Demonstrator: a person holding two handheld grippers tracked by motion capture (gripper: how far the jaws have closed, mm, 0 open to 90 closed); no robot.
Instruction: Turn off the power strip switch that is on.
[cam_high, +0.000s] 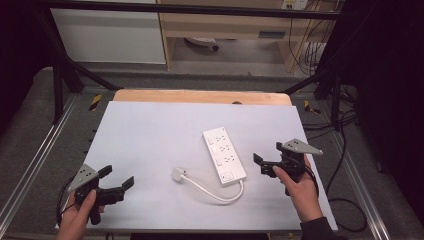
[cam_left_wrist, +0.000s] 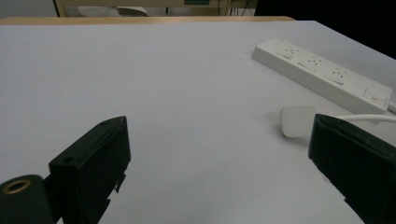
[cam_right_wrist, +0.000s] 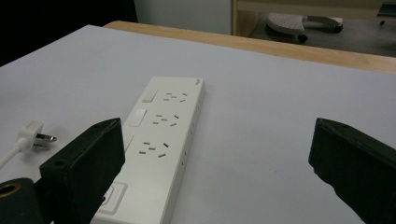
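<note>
Table (cam_high: 150, 130): I count one, covered by a pale grey-white sheet, with a strip of bare wood showing along the far edge.

Power strip (cam_high: 224, 155): I count one, white, lying flat on the sheet right of centre, its long axis running from far-left to near-right. It sits just beside my right gripper and well apart from my left one.

Sockets on the strip: I count three in a row in the right gripper view (cam_right_wrist: 161, 121), each with a white rocker switch next to it, so three switches too. One larger square switch sits at the cable end.

Cable (cam_high: 215, 192): one, white, looping out of the near end of the strip and curving back left across the sheet.

Plug (cam_high: 178, 174): one, white, lying on the sheet at the cable's free end, left of the strip and not touching it. I see its metal prongs in the right gripper view (cam_right_wrist: 33, 135).

Right gripper (cam_high: 265, 165): one, held in my right hand (cam_high: 300, 187), hanging just right of the strip's near end, jaws spread wide with nothing between them.

Left gripper (cam_high: 117, 181): one, in my left hand (cam_high: 80, 215) at the near-left corner, jaws likewise wide apart and holding nothing.

Writing: I can make out a small mark at the strip's far corner, too small to read.
</note>
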